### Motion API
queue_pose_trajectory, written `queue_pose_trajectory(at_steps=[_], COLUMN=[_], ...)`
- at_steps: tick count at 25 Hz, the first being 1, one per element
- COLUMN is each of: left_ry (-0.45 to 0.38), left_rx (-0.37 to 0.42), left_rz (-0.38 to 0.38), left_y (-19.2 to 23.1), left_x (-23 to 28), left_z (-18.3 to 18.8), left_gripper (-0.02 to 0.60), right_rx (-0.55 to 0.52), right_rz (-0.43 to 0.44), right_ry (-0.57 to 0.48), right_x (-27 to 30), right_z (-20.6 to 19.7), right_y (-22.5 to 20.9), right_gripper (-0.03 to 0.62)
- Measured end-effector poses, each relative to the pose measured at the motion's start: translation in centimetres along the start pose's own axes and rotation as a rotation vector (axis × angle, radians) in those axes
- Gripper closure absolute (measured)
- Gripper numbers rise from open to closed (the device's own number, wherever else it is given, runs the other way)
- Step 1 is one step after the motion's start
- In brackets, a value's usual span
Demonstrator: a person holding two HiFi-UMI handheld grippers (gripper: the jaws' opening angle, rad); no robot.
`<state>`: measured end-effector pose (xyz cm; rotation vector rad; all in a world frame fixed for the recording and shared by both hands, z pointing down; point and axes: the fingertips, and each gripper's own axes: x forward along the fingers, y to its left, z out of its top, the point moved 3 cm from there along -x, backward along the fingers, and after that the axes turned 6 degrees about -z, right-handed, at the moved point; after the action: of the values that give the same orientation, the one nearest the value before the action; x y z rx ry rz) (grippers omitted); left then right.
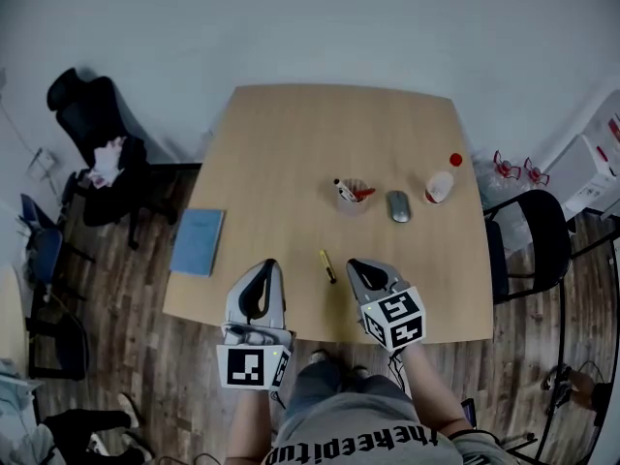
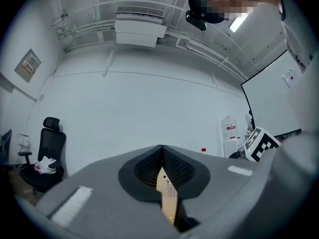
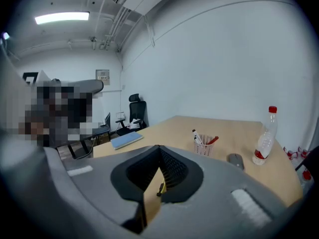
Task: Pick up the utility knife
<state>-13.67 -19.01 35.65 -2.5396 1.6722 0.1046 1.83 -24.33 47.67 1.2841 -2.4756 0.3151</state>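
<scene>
At the table's near edge, the left gripper and right gripper are closed and empty. The utility knife lies between them, pointing away, far end leaning left. The left gripper view faces the wall; the right gripper view shows pen cup, mouse and bottle.

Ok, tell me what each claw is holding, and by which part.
Nothing. The left claw and right claw are both shut and empty; the utility knife lies untouched on the table between them.
</scene>
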Motion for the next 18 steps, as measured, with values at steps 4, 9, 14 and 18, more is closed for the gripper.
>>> queue_pose_trajectory(at_steps=[4,9,14,18], left_ry=[0.007,0.018,0.028,0.033], left_rx=[-0.014,-0.028,-0.041,-0.048], left_rz=[-0.010,-0.020,-0.026,-0.028], left_y=[1.3,2.6,3.7,4.3], left_x=[0.4,0.7,0.7,0.8], left_z=[-0.7,-1.5,-2.2,-2.6], left_gripper=[0.561,0.561,0.561,0.561], right_rx=[0.033,0.046,0.081,0.112], right_rz=[-0.018,-0.036,-0.049,-0.056], right_ry=[0.070,0.141,0.220,0.264], right_x=[1.7,3.5,4.7,5.5], right_z=[-1.5,-3.2,-5.5,-7.0], right_y=[-0.1,-0.2,0.0,0.0], right_gripper=[0.591,0.591,0.561,0.539])
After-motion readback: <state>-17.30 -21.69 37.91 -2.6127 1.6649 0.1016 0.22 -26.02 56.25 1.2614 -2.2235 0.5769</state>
